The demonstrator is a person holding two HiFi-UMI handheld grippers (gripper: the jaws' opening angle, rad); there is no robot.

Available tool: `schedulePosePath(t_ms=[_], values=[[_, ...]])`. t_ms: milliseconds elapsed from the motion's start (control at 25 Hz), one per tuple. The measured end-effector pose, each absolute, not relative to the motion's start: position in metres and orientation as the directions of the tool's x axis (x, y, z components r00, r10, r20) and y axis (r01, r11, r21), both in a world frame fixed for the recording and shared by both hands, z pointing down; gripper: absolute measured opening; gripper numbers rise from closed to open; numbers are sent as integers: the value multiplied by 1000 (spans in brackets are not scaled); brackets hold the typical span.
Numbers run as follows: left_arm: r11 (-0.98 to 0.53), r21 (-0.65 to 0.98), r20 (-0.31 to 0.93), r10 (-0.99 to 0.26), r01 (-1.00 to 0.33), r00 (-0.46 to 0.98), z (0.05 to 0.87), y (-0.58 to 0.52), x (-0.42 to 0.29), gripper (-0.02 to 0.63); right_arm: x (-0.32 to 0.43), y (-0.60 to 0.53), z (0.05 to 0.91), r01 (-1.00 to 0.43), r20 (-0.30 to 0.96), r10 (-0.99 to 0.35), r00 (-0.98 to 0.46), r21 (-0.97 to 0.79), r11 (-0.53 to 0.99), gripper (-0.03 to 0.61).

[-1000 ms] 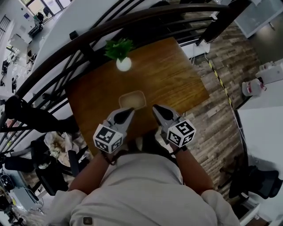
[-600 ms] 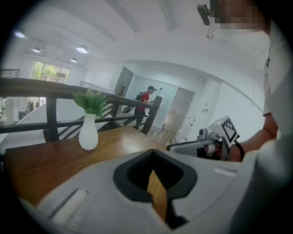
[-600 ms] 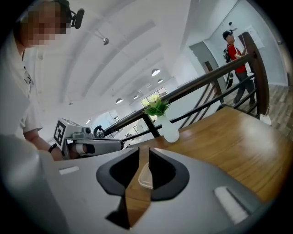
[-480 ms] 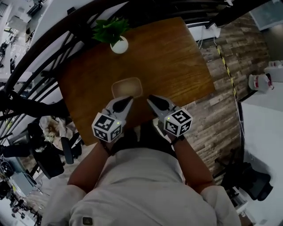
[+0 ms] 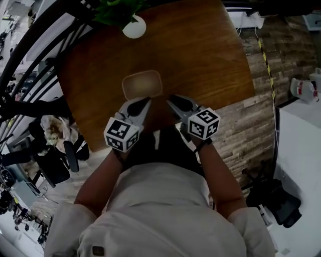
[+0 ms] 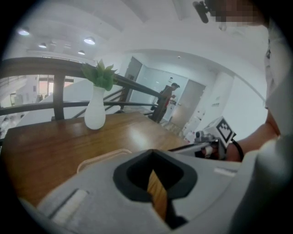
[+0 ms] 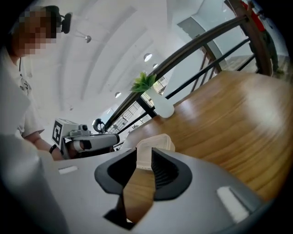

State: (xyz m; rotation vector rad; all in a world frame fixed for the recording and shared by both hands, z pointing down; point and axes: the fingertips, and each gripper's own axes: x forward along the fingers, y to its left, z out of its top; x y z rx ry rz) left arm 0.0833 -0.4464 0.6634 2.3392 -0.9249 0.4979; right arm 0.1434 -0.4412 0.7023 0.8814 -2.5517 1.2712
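White vase (image 5: pixel 134 27) w/ green plant (image 5: pixel 116 10) at wooden table's (image 5: pixel 200 55) far edge, dark railing (image 6: pixel 41 67) behind.

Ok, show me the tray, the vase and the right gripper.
tray (image 5: pixel 142 84), head view, bare middle of its floor.
vase (image 5: pixel 134 28), head view, its white body.
right gripper (image 5: pixel 171 100), head view, between its fingertips.

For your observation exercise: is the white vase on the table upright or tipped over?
Upright: the white vase stands on its base on the table, leaves pointing up.
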Motion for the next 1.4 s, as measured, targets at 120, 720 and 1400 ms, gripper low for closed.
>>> schedulePosePath(t_ms=[120,720,1400], values=[[-598,371,533,-489,-710,690,674,-448,84,3,142,-447,722,-554,386,-414,-824,-699,451,106],[-554,385,581,-476,-739,660,719,-450,74,3,121,-450,793,-469,382,-281,-880,-789,398,80],[-531,396,588,-481,-749,651,731,-454,63,3,107,-449,811,-471,406,-241,-882,-792,389,35]])
